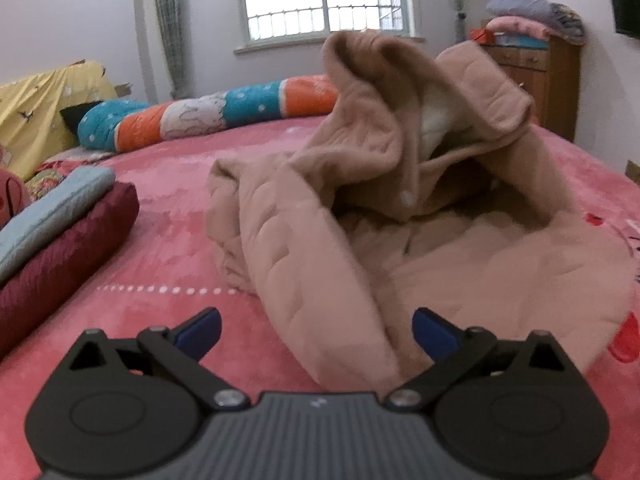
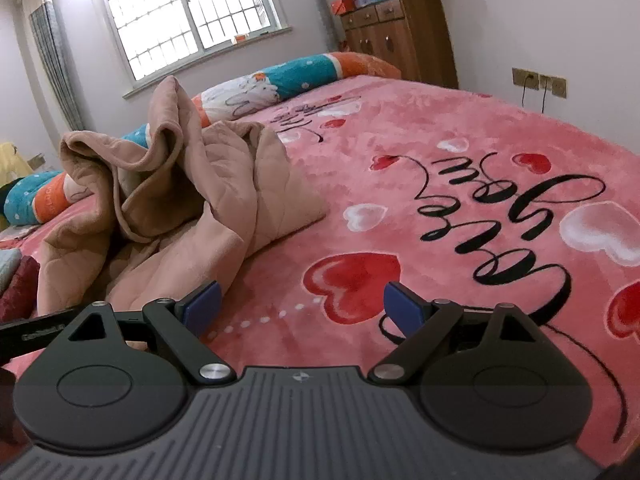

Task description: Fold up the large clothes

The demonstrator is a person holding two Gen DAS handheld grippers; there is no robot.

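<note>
A large tan quilted coat [image 1: 360,216] lies crumpled in a heap on the pink bed [image 1: 168,216], its hood and collar standing up. My left gripper [image 1: 316,332] hangs open just over the coat's near edge, and a fold of fabric lies between the blue pads without being pinched. In the right wrist view the same coat [image 2: 180,196] sits to the left. My right gripper [image 2: 302,306] is open over bare pink blanket [image 2: 460,140], its left pad close to the coat's near edge, with nothing between the fingers.
Folded maroon and grey-blue clothes [image 1: 56,240] are stacked at the left of the bed. A long teal, orange and white bolster [image 1: 208,112] lies along the far edge under the window. A wooden cabinet [image 2: 404,36] with piled blankets stands at the far right. Wall sockets [image 2: 540,82] are beside the bed.
</note>
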